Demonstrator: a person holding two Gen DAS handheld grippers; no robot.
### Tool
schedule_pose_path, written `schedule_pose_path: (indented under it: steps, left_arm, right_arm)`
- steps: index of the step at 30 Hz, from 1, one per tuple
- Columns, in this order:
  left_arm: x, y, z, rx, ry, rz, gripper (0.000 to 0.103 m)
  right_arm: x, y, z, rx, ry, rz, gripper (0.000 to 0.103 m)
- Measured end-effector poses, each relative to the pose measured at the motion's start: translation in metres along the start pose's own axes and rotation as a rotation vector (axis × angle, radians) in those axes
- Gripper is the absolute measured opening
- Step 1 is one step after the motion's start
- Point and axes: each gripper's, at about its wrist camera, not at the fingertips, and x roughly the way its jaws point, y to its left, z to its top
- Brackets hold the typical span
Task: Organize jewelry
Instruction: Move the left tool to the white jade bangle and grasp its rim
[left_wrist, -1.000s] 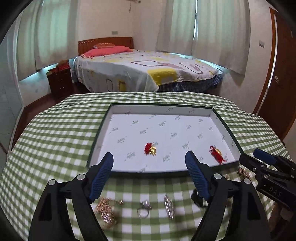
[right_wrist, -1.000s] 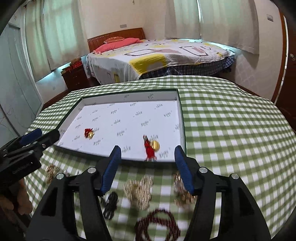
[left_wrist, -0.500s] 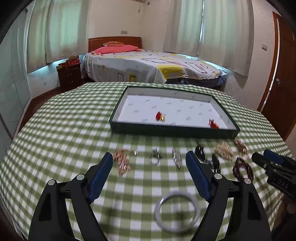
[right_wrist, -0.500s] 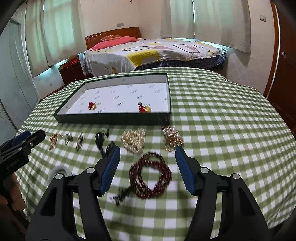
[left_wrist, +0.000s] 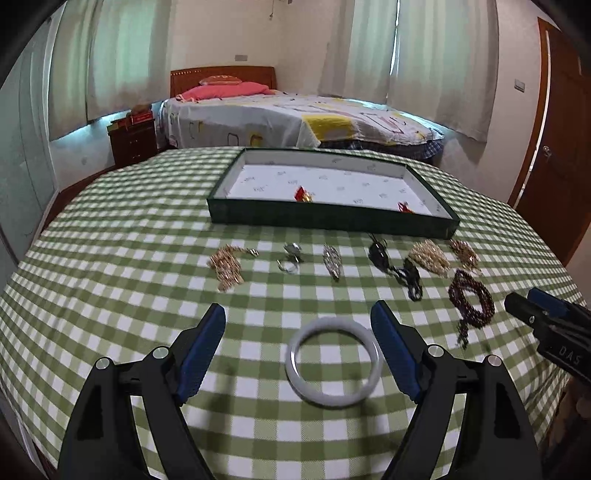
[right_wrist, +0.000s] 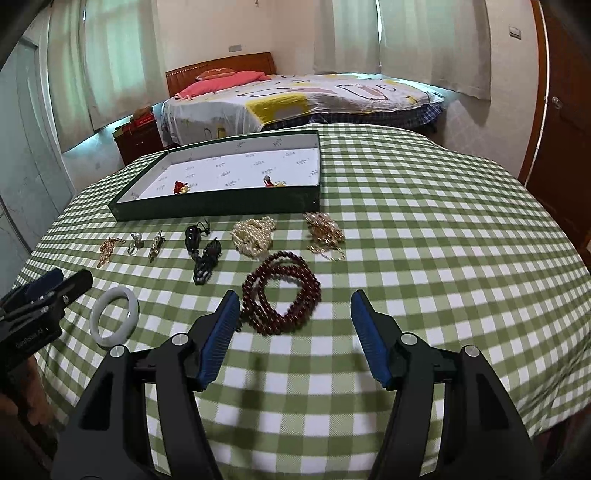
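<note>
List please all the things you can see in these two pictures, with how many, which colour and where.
tray: 1, dark green with white lining, far middle of table
charms: 2, red and gold, in tray
gold chain: 1, left end of row before tray
ring: 1, silver, right of gold chain
brooch: 1, silver, right of ring
black pieces: 2, middle of row
pearls: 1 heap, cream, right of black pieces
gold heap: 1, right end of row
beads: 1 strand, dark red, before right gripper
bangle: 1, white, before left gripper
table: 1, green-white check cloth
bed: 1, behind table
left gripper: open, empty
right gripper: open, empty
</note>
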Motion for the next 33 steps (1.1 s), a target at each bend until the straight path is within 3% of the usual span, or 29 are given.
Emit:
schedule_pose_path:
  steps: [9, 21, 28, 30, 31, 33]
  left_arm:
    - [0.001, -0.014, -0.011, 0.028, -0.028, 0.007, 0.082]
    - [0.026, -0.023, -0.02, 0.067, 0.059, 0.001, 0.084]
    - [0.031, -0.019, -0.023, 0.05, 0.06, 0.008, 0.084]
    - [0.03, -0.019, -0.023, 0.053, 0.057, 0.008, 0.081]
    - [0.03, -0.02, -0.022, 0.054, 0.052, 0.005, 0.072]
    - [0.029, -0.018, -0.02, 0.05, 0.053, 0.002, 0.068]
  right_arm:
    - [-0.006, -0.004, -0.005, 0.019, -0.009, 0.005, 0.061]
    - [0.0, -0.002, -0.006, 0.019, 0.009, 0.01, 0.062]
    - [0.003, -0.003, -0.007, 0.024, 0.019, 0.009, 0.062]
    - [0.004, -0.003, -0.008, 0.025, 0.021, 0.009, 0.062]
    - [0.005, -0.003, -0.008, 0.025, 0.022, 0.01, 0.062]
    - [0.006, -0.002, -0.008, 0.024, 0.022, 0.009, 0.062]
